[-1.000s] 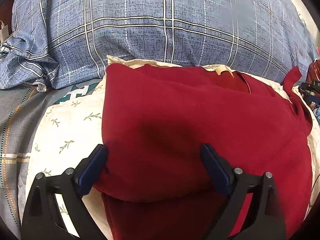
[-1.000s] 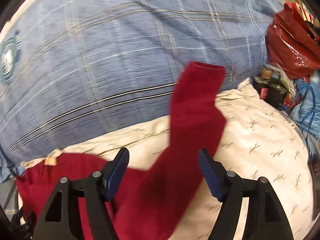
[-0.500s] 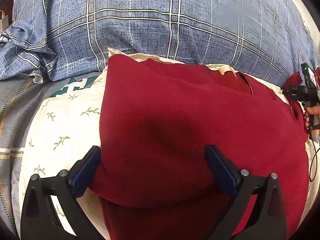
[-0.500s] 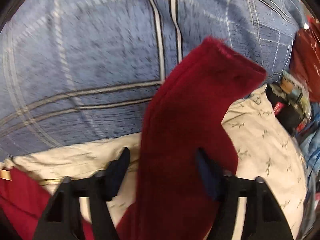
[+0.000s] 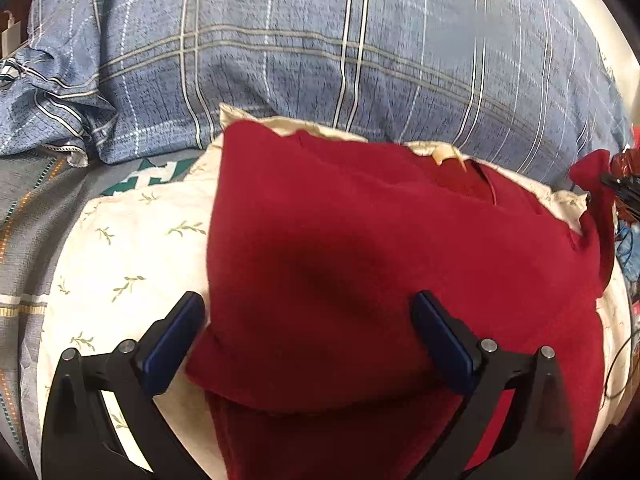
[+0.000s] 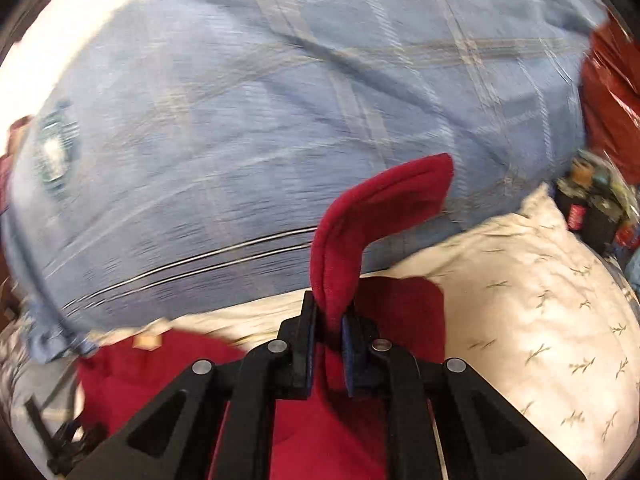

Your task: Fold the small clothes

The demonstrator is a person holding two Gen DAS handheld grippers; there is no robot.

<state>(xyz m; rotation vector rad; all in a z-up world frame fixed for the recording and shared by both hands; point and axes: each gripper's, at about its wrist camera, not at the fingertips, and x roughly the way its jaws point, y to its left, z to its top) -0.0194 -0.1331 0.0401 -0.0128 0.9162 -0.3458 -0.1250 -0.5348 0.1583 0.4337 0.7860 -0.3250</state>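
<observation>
A dark red garment (image 5: pixel 360 248) lies partly folded on a cream leaf-print pillow (image 5: pixel 120 264). My left gripper (image 5: pixel 308 336) is open, its blue-padded fingers straddling the near folded edge of the garment. My right gripper (image 6: pixel 327 332) is shut on the garment's red sleeve (image 6: pixel 372 216), which stands up and curls above the jaws. In the left wrist view the raised sleeve (image 5: pixel 596 184) shows at the far right, with the right gripper beside it.
A blue plaid duvet (image 5: pixel 360 48) bulges behind the pillow. A grey patterned sheet (image 5: pixel 24 216) lies at the left. A red plastic bag (image 6: pixel 608 92) and dark jars (image 6: pixel 588 208) sit at the right of the pillow (image 6: pixel 540 300).
My right gripper has closed on the red sleeve and lifted it; a second ago it was open around it. My left gripper has stayed open over the garment.
</observation>
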